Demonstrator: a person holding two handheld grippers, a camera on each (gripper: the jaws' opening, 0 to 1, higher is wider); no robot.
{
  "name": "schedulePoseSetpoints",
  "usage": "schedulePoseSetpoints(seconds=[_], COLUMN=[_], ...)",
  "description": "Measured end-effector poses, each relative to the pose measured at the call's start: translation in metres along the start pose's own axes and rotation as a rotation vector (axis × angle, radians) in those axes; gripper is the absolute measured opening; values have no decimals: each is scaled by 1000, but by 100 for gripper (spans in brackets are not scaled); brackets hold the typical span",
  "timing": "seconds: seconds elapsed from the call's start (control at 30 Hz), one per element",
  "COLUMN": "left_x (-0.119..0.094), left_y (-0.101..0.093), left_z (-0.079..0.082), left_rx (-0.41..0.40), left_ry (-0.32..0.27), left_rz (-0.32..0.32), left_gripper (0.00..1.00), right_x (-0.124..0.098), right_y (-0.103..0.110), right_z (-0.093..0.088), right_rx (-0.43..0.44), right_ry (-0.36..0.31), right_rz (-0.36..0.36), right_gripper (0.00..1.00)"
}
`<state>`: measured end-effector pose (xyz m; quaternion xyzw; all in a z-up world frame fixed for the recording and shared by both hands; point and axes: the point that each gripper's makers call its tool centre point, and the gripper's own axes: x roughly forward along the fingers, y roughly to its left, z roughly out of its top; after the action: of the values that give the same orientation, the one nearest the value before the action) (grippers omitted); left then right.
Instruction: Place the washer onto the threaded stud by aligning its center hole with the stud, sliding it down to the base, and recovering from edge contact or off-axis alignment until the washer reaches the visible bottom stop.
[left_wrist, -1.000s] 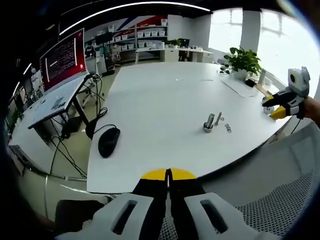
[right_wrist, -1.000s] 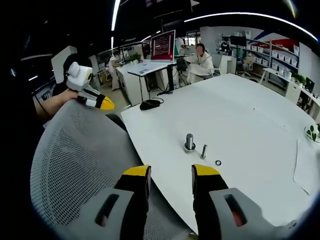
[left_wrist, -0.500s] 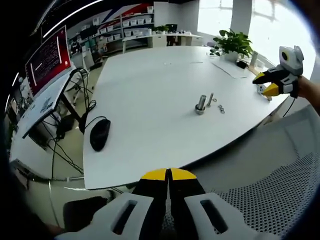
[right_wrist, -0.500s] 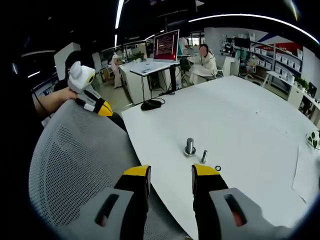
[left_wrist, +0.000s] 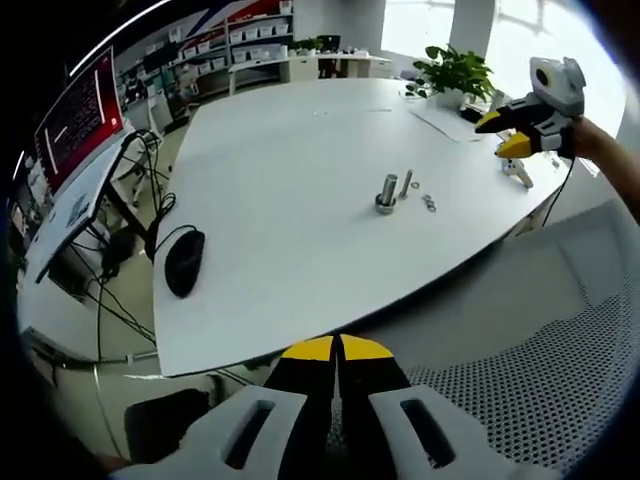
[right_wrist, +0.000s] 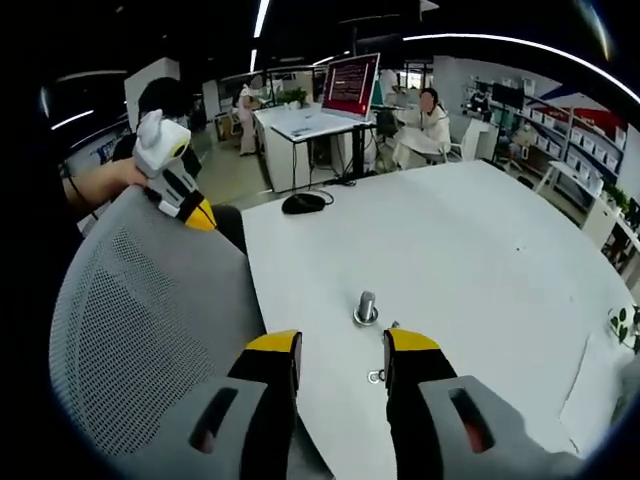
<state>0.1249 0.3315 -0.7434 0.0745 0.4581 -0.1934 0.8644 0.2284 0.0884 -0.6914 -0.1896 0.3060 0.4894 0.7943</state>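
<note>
The smooth white table (right_wrist: 480, 250) carries a steel threaded stud (right_wrist: 367, 307), upright. The small ring washer (right_wrist: 376, 376) lies flat between the right gripper (right_wrist: 340, 352)'s parted jaws — untouched. Left gripper (left_wrist: 337, 352): jaws pressed together, well short.

Stud (right_wrist: 367, 308) shiny metal; table (left_wrist: 300, 160) smooth matt white; chair back (right_wrist: 140, 320) grey mesh cloth.
</note>
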Motion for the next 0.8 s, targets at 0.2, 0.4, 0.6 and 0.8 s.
schedulePoseSetpoints(seconds=[0.2, 0.4, 0.6, 0.8], left_x=[0, 0, 0, 1], left_y=[-1, -1, -1, -1], left_z=[-1, -2, -1, -1], left_rx=[-1, -6, -10, -15], left_ry=[8, 12, 11, 10], left_rz=[-10, -9, -7, -4], left_gripper=[0, 0, 0, 0], right_x=[9, 21, 35, 48], right_y=[-8, -10, -17, -25], right_z=[2, -2, -12, -22], right_rx=[-45, -86, -112, -131], right_ry=[56, 132, 204, 263], right_rz=[19, 65, 93, 113], right_gripper=[35, 35, 35, 35])
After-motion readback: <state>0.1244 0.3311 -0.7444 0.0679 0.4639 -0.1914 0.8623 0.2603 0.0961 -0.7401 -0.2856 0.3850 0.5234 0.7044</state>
